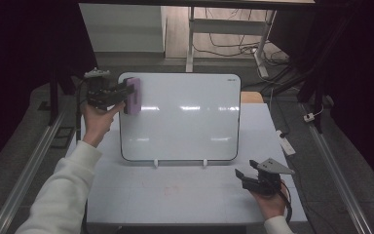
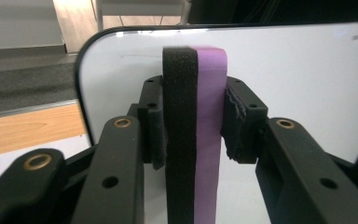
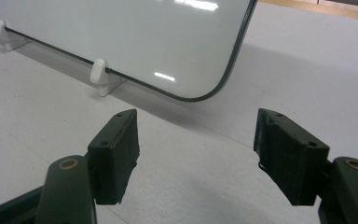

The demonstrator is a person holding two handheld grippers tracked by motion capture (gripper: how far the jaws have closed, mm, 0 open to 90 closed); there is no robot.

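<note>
A white dry-erase board (image 1: pixel 180 117) stands tilted on two small white feet (image 1: pixel 156 163) at the middle of the table. My left gripper (image 1: pixel 126 93) is shut on a purple eraser (image 1: pixel 133 95) with a black felt side (image 2: pixel 179 121), held at the board's upper left corner (image 2: pixel 121 60). Whether the felt touches the board is not visible. My right gripper (image 1: pixel 246 176) rests low at the table's front right, open, with nothing between its fingers (image 3: pixel 114 154). In the right gripper view the board's lower right corner (image 3: pixel 200 88) lies just ahead.
The white table (image 1: pixel 185 195) carries a faint reddish mark (image 1: pixel 171 189) in front of the board. A white power strip (image 1: pixel 286 142) lies at the right edge. A wooden surface (image 1: pixel 251 97) shows behind the board. Metal rails (image 1: pixel 34 161) run along both sides.
</note>
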